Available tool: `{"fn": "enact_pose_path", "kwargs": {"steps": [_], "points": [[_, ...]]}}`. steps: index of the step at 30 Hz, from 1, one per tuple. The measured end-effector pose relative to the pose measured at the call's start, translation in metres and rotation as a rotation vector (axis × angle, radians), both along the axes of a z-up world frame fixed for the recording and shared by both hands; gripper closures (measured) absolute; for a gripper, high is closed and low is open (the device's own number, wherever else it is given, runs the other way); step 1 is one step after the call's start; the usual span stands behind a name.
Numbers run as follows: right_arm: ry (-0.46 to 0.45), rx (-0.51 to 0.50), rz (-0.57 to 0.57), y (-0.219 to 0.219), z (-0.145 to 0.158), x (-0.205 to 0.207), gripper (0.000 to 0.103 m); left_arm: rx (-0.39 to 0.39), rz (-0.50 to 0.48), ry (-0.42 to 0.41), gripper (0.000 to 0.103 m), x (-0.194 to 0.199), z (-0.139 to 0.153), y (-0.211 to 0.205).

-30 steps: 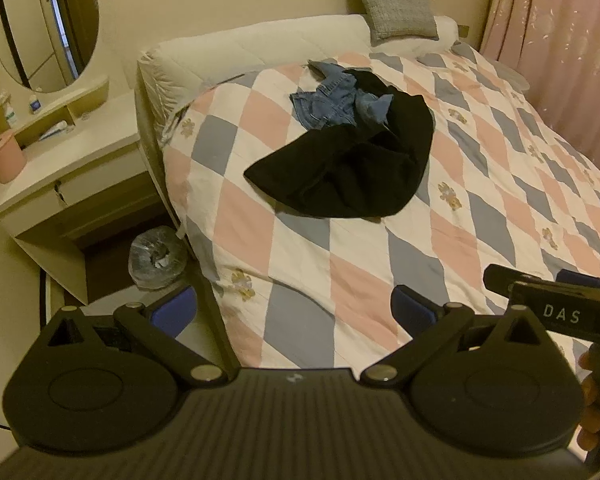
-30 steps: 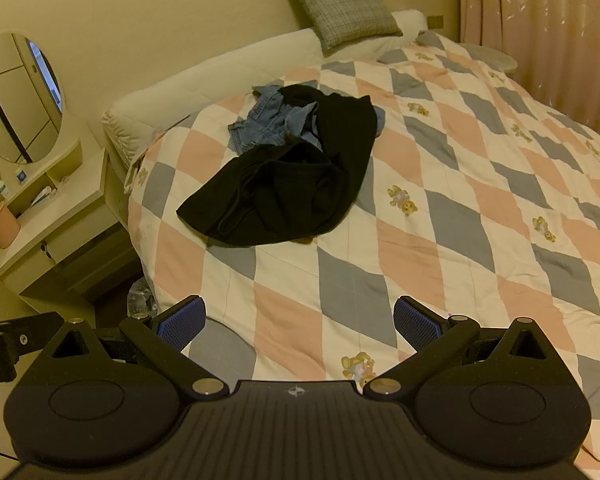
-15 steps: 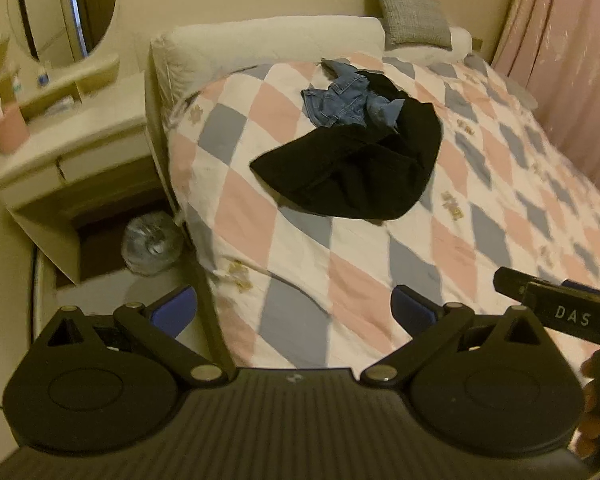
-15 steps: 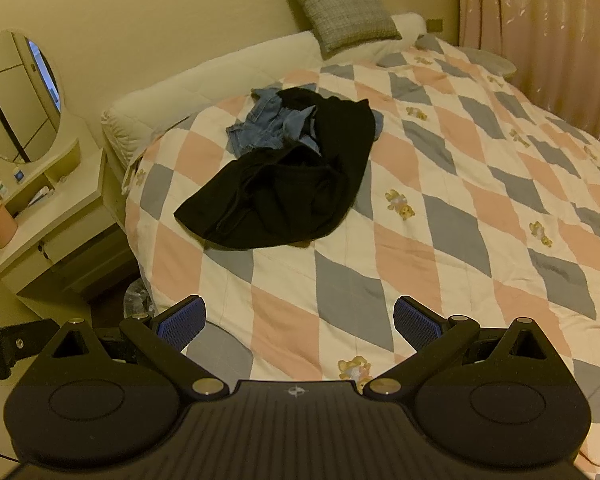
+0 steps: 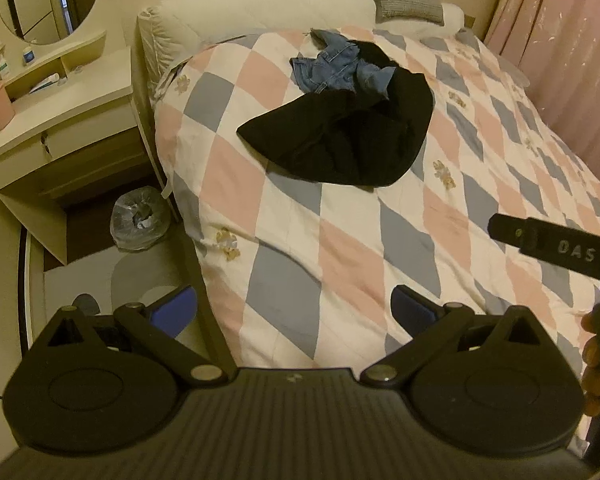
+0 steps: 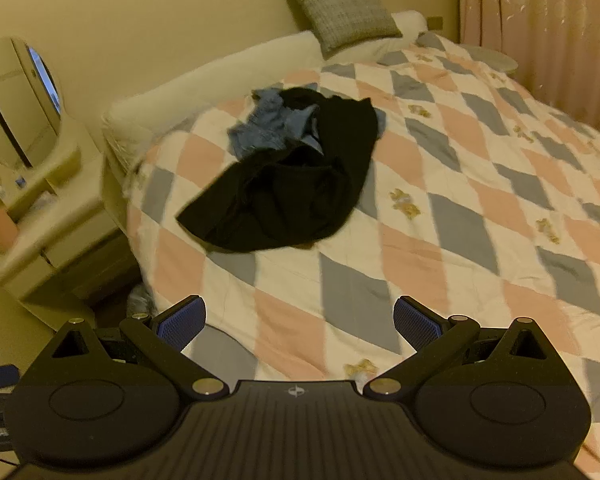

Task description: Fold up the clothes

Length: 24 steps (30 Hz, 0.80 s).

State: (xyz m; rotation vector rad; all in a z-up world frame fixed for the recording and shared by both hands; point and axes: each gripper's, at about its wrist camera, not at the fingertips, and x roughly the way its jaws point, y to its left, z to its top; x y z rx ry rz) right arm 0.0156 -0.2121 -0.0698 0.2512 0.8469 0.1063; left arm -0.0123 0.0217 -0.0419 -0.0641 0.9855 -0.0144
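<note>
Both grippers up in the air over the near end of the bed, nothing held. Left gripper: blue pads spread wide, gap empty, sitting over the quilt's near-left corner. Right gripper: pads also spread wide, empty; its view is a bit motion-blurred.

Clothes are a heap on the checkered quilt, toward the headboard end, well apart from both grippers. Black garment is crumpled and sprawled on top — it partly covers a bunched blue denim garment lying on its headboard side. Same heap in the right view: black garment, denim.

Grey cushion leans on the wall above the white headboard bolster. Vanity with oval mirror stands left of the bed, lined waste bin on the floor beside it. Pink curtain on the far side.
</note>
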Motion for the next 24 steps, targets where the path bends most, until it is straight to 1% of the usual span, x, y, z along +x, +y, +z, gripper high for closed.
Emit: {"fn": "enact_pose_path", "kwargs": {"steps": [3, 5, 9, 10, 12, 13, 16, 18, 20, 22, 23, 24], "points": [[-0.003, 0.105, -0.065, -0.013, -0.008, 0.002, 0.0, -0.004, 0.021, -0.031, 0.001, 0.006, -0.006, 0.004], [-0.006, 0.154, -0.109, -0.021, -0.017, 0.005, 0.0, 0.003, 0.018, -0.043, 0.001, 0.014, -0.012, 0.005], [0.031, 0.175, -0.127, -0.031, -0.037, 0.015, 0.0, 0.002, -0.026, -0.005, 0.001, 0.04, -0.032, 0.005], [0.051, 0.171, -0.119, -0.033, -0.043, 0.019, 0.0, 0.005, -0.045, 0.012, 0.001, 0.049, -0.038, 0.004], [0.128, 0.137, -0.076, -0.031, -0.058, 0.034, 0.0, 0.02, -0.086, 0.038, 0.001, 0.068, -0.05, 0.002], [0.163, 0.119, -0.073, -0.031, -0.065, 0.04, 0.0, 0.038, -0.111, 0.04, 0.001, 0.078, -0.056, 0.0], [0.236, 0.091, -0.107, -0.033, -0.085, 0.06, 0.0, 0.085, -0.183, 0.033, 0.001, 0.107, -0.074, -0.006], [0.272, 0.091, -0.129, -0.036, -0.097, 0.077, 0.003, 0.102, -0.226, 0.025, 0.001, 0.131, -0.088, -0.006], [0.294, 0.074, -0.15, -0.039, -0.106, 0.095, 0.003, 0.116, -0.262, 0.022, 0.002, 0.155, -0.1, -0.005], [0.298, 0.04, -0.16, -0.038, -0.113, 0.114, 0.004, 0.133, -0.295, 0.014, 0.004, 0.179, -0.112, -0.003], [0.296, 0.017, -0.154, -0.038, -0.115, 0.124, 0.007, 0.147, -0.31, 0.004, 0.004, 0.191, -0.118, -0.003], [0.291, -0.008, -0.147, -0.036, -0.118, 0.135, 0.013, 0.161, -0.326, -0.008, 0.007, 0.203, -0.124, -0.002]]}}
